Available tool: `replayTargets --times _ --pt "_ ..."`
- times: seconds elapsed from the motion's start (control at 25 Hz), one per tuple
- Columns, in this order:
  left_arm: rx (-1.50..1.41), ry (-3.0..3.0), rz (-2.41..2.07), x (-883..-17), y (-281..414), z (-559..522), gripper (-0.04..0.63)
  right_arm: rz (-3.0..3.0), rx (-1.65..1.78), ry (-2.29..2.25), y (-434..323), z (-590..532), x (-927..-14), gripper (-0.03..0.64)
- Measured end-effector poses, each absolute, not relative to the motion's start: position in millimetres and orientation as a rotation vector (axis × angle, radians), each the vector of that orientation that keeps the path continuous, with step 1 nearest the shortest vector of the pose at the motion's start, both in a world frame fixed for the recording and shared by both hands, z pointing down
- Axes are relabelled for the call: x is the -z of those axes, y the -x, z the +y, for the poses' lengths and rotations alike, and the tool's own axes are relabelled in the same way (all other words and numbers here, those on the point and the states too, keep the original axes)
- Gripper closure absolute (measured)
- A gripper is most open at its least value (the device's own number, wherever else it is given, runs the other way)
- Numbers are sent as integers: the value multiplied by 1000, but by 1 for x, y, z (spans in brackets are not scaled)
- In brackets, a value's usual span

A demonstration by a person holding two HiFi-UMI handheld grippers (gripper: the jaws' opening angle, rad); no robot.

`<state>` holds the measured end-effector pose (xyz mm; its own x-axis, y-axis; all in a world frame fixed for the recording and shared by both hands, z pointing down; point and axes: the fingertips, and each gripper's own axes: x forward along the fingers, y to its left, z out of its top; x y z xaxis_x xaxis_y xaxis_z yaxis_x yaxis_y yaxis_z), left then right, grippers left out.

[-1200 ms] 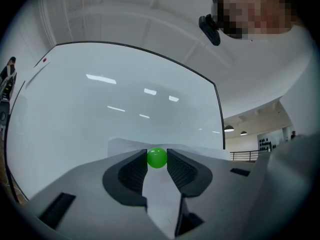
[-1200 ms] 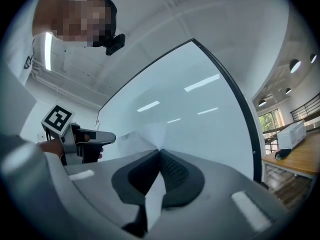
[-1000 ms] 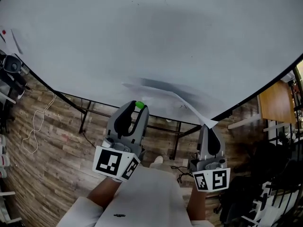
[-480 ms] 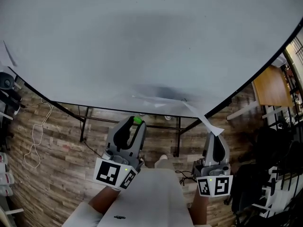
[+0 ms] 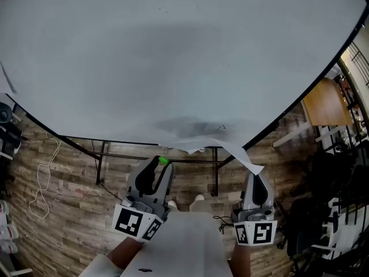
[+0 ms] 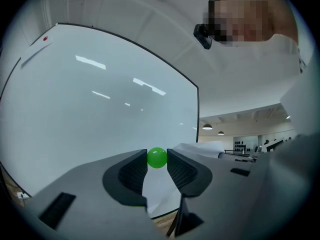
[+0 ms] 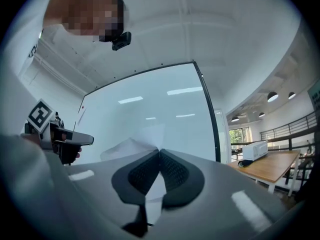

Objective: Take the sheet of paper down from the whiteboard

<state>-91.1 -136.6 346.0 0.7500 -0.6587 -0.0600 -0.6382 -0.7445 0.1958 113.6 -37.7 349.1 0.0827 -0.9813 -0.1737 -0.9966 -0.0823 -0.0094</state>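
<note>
Your R hand-held gripper (image 5: 256, 179) was clenched on one corner of the white, crumpled sheet of paper (image 7: 142, 140). The R gripper view showed both ribbed pads pressed flat together, w/ the paper running between them and fanning out past the tips. From that pinch the sheet stretched up and to your left, across the lower edge of the big white, black-framed whiteboard (image 5: 173, 56). It hung loose and wrinkled in front of the board's bottom rail. Couldn't tell if any part of it touched the board.

Your L hand-held gripper (image 5: 161, 165) was grasping a small round green ball (image 6: 157, 157), nipped right at the fingertips w/ a pad on each side. That gripper sat just below the sheet's left end, near it but apart from it, approx level w/ the R one.

Both grippers were low, under the board's edge, beside the black metal stand legs (image 5: 216, 172) and over the wood-plank floor (image 5: 63, 212). A thin white cable (image 5: 43, 172) lay looped on the floor off to your left.
</note>
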Motion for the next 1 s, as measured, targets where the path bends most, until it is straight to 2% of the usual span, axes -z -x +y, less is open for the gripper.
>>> replayTargets --times 1.0 --pt "144 -2774 -962 -363 99 -148 471 2049 -144 2217 -90 -65 -350 606"
